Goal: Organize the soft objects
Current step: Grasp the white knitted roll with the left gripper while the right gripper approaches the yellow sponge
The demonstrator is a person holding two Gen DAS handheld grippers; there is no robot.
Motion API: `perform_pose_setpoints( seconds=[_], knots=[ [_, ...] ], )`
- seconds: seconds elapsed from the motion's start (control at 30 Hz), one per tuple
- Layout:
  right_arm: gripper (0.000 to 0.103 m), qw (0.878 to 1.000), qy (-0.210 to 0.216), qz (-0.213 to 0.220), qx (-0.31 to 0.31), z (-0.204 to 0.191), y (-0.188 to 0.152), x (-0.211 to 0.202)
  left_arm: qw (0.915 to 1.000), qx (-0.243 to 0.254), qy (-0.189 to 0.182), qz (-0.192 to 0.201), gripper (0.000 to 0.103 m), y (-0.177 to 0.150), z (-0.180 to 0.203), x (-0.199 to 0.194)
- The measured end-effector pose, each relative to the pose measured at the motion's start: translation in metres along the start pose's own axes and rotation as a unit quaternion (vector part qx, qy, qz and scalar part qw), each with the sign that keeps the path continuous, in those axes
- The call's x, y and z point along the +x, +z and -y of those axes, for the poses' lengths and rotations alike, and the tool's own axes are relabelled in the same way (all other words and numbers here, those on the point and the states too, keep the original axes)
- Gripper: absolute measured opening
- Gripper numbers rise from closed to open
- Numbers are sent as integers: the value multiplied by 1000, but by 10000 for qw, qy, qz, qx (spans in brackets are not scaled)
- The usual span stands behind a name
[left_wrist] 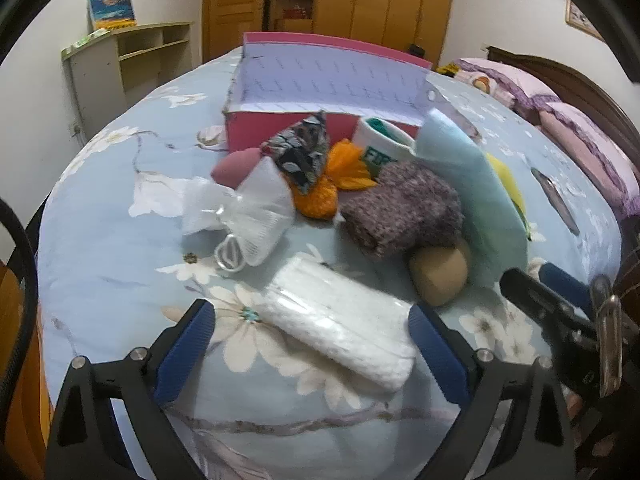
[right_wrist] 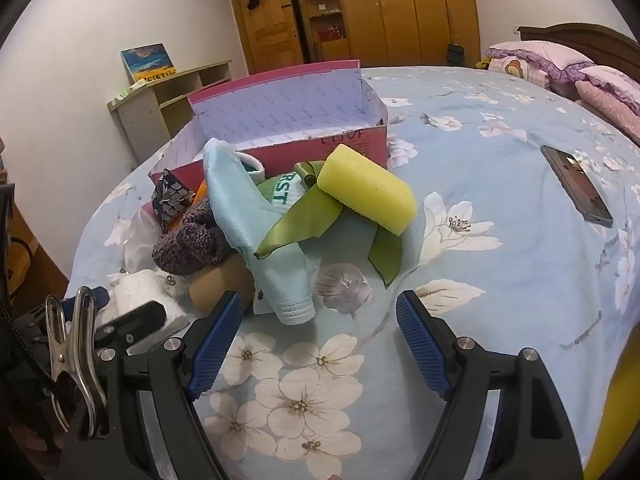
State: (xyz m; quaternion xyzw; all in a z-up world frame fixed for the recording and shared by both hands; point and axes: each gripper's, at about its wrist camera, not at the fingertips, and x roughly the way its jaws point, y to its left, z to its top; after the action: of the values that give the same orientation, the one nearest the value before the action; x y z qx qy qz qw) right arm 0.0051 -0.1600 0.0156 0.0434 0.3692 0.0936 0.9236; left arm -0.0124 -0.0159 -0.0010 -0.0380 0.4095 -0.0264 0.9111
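A heap of soft things lies on the bed in front of an open pink box (left_wrist: pixel 280 128) (right_wrist: pixel 304 148). In the left wrist view a white wrapped towel roll (left_wrist: pixel 340 320) lies between the wide-apart fingers of my left gripper (left_wrist: pixel 312 316), which is open and not touching it. Behind it sit a tan sponge (left_wrist: pixel 438 276), a purple knit piece (left_wrist: pixel 400 212), a white mesh pouch (left_wrist: pixel 256 212) and an orange cloth (left_wrist: pixel 320 192). My right gripper (right_wrist: pixel 320 312) is open just short of a light blue sock (right_wrist: pixel 264 240); a yellow sponge (right_wrist: pixel 368 192) rests on a green ribbon (right_wrist: pixel 300 220).
A dark phone (right_wrist: pixel 576 184) lies on the blue floral bedspread (right_wrist: pixel 500 280) to the right. Pink pillows (right_wrist: pixel 552 60) and a wooden headboard stand at the far right. A low shelf (left_wrist: pixel 132 56) and wooden wardrobes line the back wall.
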Motion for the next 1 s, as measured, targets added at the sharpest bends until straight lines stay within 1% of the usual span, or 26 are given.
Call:
perform_pose_setpoints(
  seconds=[0.03,0.27,0.4,0.57,0.6,0.63,0.67,0.73,0.83,0.87,0.9,0.93,0.97,1.0],
  knots=[
    [81,10000,18,26,25,6,0,-6,10000,44,-9,-1,99,0,2,1],
    [81,9999,93,3,126,12,-2,-5,9994,337,95,-58,98,-2,12,15],
    [81,9997,149,-12,182,14,-2,-4,9991,413,118,-2,96,-2,14,18],
    [81,9995,221,-17,204,14,-3,-2,9990,423,129,-42,96,-2,13,23],
    [81,9995,229,-13,206,14,-3,-3,9991,409,114,-30,93,-2,12,23],
    [81,9995,240,-10,203,14,-3,-3,9991,408,97,-9,89,-1,12,22],
    [81,9995,248,-7,202,13,-4,-3,9991,417,68,6,86,-1,12,21],
    [81,9995,263,-8,200,12,-4,-3,9991,435,2,16,76,-2,13,20],
    [81,9995,264,-9,200,12,-4,-3,9987,486,-110,34,65,-2,14,19],
    [81,9995,264,-7,201,12,-4,-3,9987,498,-132,46,63,-2,14,18],
    [81,9995,264,-1,199,12,-4,-3,9986,506,-153,58,57,-2,14,17],
    [81,9995,263,-4,198,12,-4,-3,9985,513,-195,65,44,-2,14,16],
    [81,9995,258,-1,194,12,-4,-3,9984,512,-227,62,40,-2,13,15],
    [81,9995,254,2,193,11,-4,-3,9984,501,-272,55,38,-2,13,15]
  ],
)
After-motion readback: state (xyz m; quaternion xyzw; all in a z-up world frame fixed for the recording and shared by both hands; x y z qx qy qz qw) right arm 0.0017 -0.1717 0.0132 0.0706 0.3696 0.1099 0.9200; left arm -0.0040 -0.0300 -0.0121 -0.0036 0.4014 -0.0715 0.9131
